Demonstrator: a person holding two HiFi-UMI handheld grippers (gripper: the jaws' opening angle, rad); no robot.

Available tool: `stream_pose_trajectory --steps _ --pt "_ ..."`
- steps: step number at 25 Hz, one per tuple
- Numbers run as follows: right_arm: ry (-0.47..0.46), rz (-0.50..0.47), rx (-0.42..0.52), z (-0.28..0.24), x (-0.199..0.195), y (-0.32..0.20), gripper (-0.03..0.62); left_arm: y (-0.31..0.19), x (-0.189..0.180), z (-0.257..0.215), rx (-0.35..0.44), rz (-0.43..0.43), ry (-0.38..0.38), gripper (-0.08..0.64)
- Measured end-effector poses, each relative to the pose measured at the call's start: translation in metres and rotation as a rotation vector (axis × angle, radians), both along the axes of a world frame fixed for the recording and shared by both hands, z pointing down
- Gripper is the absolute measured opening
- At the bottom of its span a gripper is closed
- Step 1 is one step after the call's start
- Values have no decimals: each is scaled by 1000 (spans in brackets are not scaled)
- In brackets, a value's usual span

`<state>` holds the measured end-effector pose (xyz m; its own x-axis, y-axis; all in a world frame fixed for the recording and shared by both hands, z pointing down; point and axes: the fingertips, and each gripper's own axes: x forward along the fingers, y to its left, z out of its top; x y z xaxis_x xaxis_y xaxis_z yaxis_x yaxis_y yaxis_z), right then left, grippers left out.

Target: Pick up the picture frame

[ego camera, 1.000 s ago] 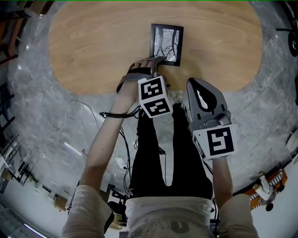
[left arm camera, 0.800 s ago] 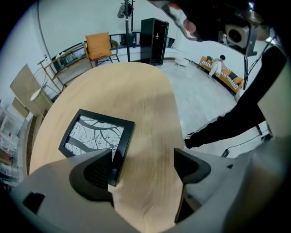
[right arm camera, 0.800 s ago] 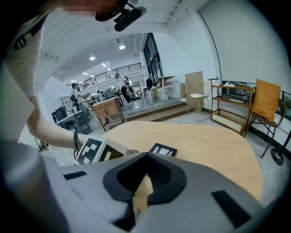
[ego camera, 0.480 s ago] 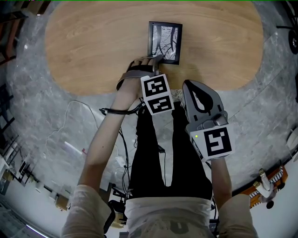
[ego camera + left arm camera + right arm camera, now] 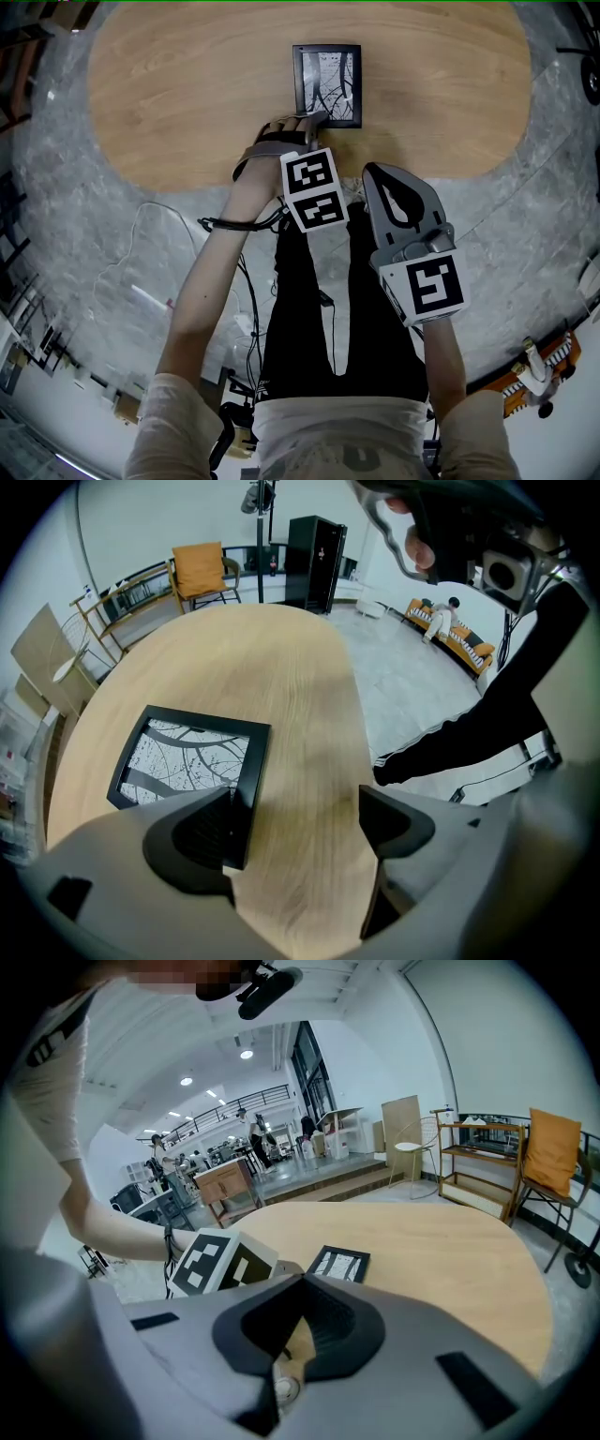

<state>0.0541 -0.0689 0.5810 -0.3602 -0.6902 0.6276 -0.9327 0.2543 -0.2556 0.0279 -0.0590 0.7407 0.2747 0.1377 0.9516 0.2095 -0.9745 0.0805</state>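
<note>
L gripper [image 5: 302, 822] barely shifts: jaws still spread at frame [image 5: 192, 757] corner, no grip yet. R gripper [image 5: 298, 1330] closed, idle.

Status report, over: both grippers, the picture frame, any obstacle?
Left gripper open, at near corner of picture frame. Right gripper shut, empty, held back off the table. Frame flat on table, not gripped. No obstacle seen.

- We are getting bright, even indoor light in all three views; ceiling lamps [image 5: 247, 1054] are glowing in the right gripper view.
- We are seeing only a faint, soft shadow on the table [image 5: 314, 761].
- We are noting fisheye bending at the edges and black corners.
- We are finding the closest foreground soft.
</note>
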Motion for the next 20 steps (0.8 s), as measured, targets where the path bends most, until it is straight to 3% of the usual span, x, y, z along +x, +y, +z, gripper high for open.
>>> stream_pose_trajectory --steps 20 --pt "9 -26 -1 4 -11 9 5 43 -23 3 31 1 20 403"
